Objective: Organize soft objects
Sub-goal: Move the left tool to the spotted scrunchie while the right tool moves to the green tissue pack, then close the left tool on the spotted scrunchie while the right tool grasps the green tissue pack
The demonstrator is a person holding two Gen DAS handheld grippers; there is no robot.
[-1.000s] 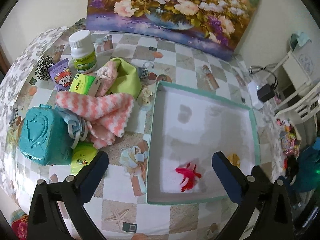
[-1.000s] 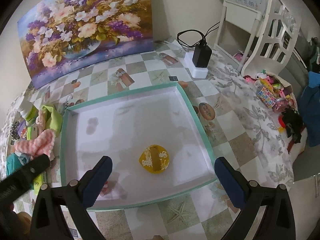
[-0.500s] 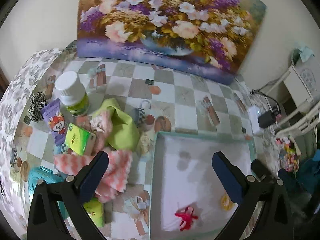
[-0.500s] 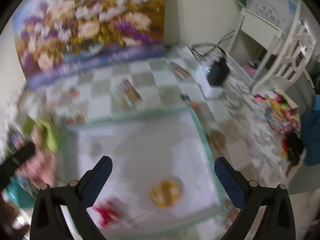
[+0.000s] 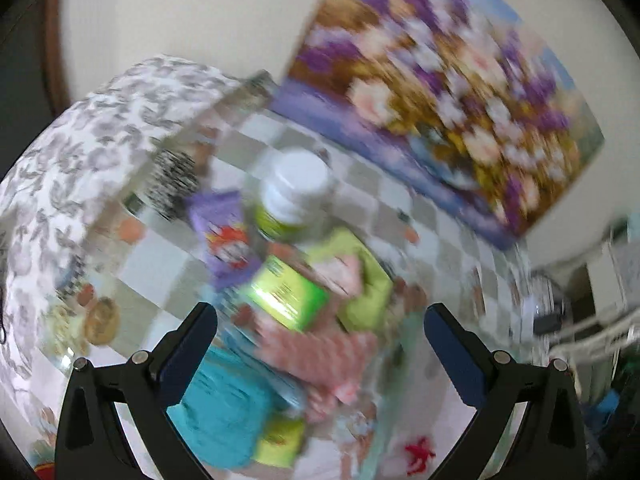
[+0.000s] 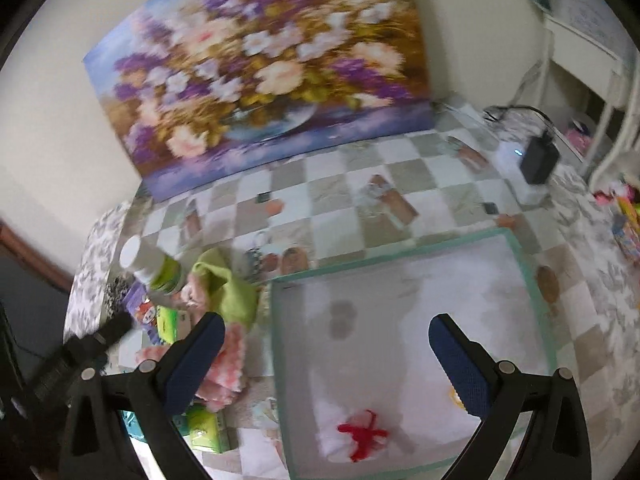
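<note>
Both hand-held grippers, left (image 5: 320, 356) and right (image 6: 326, 360), are held wide open, empty; the pink-and-white striped fleecy cloth (image 5: 320, 356), limp and light, lying between the left's fingertips, is best pinched at a bunched fold.

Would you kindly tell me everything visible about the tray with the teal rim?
The tray is a shallow square box with a thin teal rim and a white, faintly stained floor. It lies flat on the checkered tablecloth, just right of the cloth pile. A red ornament lies inside near the front edge, and a yellow object is partly hidden behind the right gripper. The material is unclear, and neither gripper touches it.
</note>
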